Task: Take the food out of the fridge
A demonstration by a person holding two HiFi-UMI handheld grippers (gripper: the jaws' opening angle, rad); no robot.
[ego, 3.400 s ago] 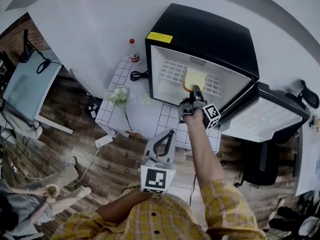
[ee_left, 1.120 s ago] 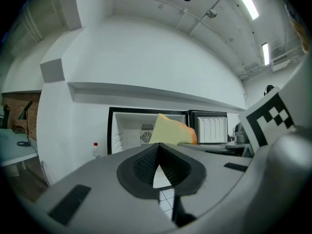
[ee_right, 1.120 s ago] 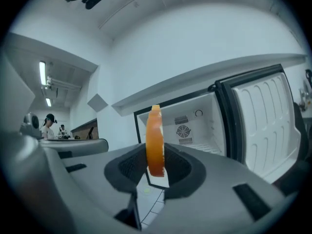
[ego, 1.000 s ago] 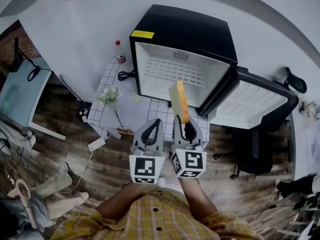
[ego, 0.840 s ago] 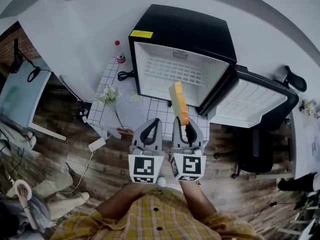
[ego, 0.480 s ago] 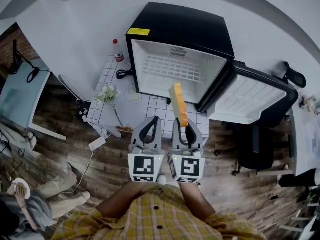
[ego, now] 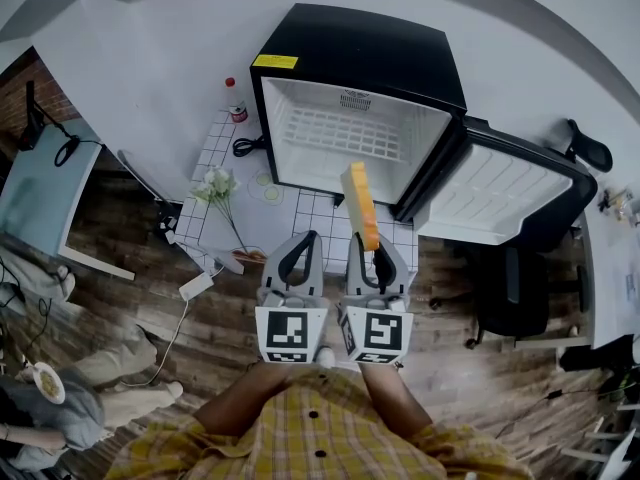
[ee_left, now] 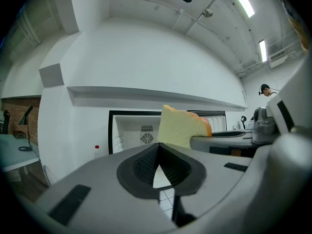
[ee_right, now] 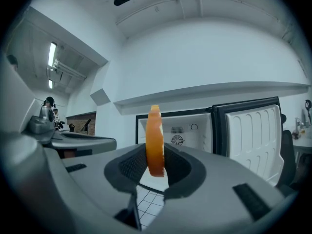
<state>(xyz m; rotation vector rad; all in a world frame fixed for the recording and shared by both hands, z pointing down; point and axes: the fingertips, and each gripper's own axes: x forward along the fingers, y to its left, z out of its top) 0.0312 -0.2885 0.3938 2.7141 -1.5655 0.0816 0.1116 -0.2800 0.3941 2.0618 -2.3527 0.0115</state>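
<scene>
My right gripper (ego: 369, 245) is shut on a slice of toast (ego: 359, 204), yellow with an orange crust. It holds the slice edge-up in front of the open black mini fridge (ego: 380, 63). In the right gripper view the toast (ee_right: 155, 141) stands upright between the pads of my right gripper (ee_right: 155, 156). My left gripper (ego: 306, 240) sits just left of it, shut with nothing in it. In the left gripper view the pads of my left gripper (ee_left: 158, 152) meet, with the toast (ee_left: 180, 126) beyond them. The fridge's white wire shelf (ego: 345, 140) is bare.
The fridge door (ego: 500, 203) is swung wide to the right. A white tiled low table (ego: 300, 218) in front carries flowers (ego: 222, 190), a red-capped bottle (ego: 233, 100) and a cable. A black chair (ego: 505, 308) stands at right. A person crouches at lower left (ego: 60, 408).
Earlier my right gripper reached into the fridge at the toast on the shelf. It has drawn back with the toast and now sits beside the left gripper. Over the last second little has shifted.
</scene>
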